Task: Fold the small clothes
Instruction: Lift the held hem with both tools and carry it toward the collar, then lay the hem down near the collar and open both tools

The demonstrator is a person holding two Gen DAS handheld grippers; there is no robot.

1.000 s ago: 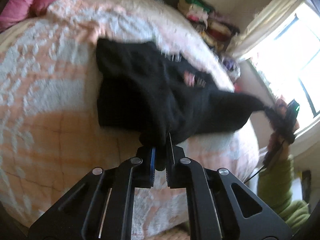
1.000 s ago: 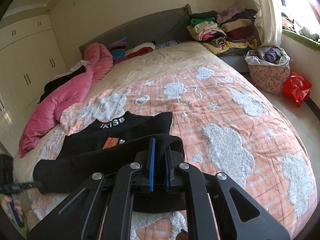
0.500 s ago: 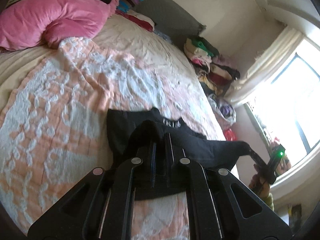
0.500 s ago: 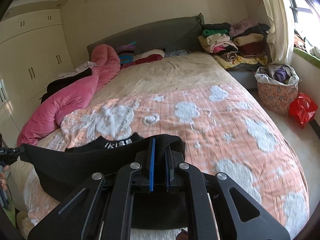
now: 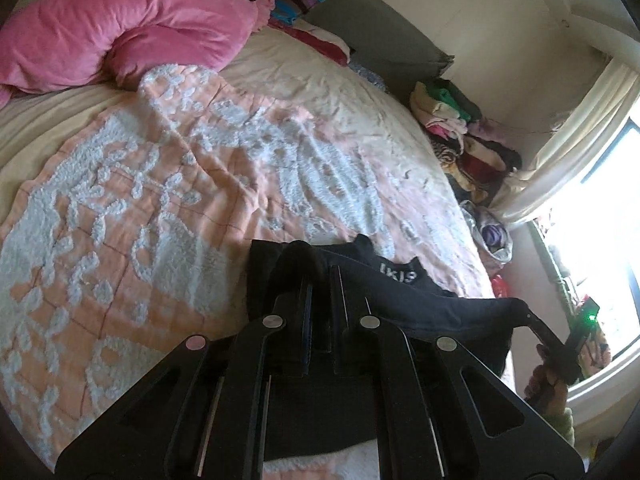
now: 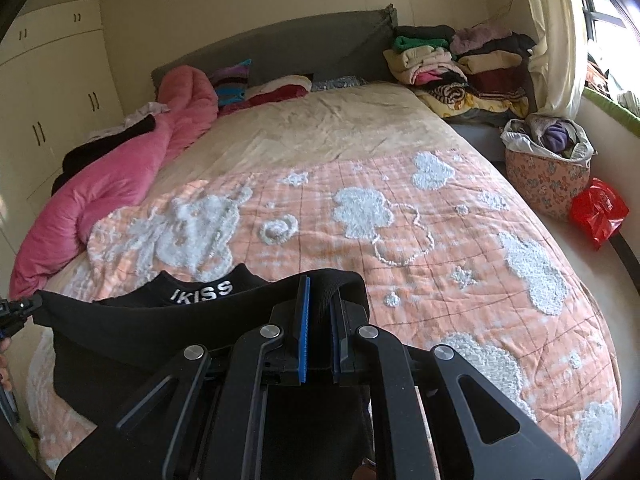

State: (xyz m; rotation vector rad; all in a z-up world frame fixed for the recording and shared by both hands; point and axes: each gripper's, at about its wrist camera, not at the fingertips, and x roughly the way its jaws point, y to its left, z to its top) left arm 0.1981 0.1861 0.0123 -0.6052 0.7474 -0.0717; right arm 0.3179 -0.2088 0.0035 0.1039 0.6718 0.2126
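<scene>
Black knit garment (image 6: 132,320) stretched taut between both grippers, low over the near end of the peach bedspread (image 6: 420,240). Pinched at one corner by the left gripper (image 5: 320,300), jaws drawn narrow with fabric bunched up and over the tips. Clamped at the opposite corner by the right gripper (image 6: 319,312), blue-edged pads nearly together, a dark ribbed band wrapped between and above them. Held as a doubled layer: upper edge pulled straight from tool to tool, lower part hanging down toward the spread and partly resting on it. White woven lettering, "IKISS", on a black collar band just behind the stretched edge. Bottom of the garment hidden behind the black gripper frames in both views; full outline and type not readable. Far tool seen only as a small dark shape at the frame edge in each view, with a green light showing in the left wrist view. Bedspread quilted in a grid, peach with raised white tufted patches like clouds and stars. Plush pink duvet (image 6: 108,184) rolled along the far side of the bed. Soft folded clothes (image 6: 452,56) stacked by the grey headboard; floral basket (image 6: 546,184) stuffed with laundry beside a crinkled red bag (image 6: 598,212).
</scene>
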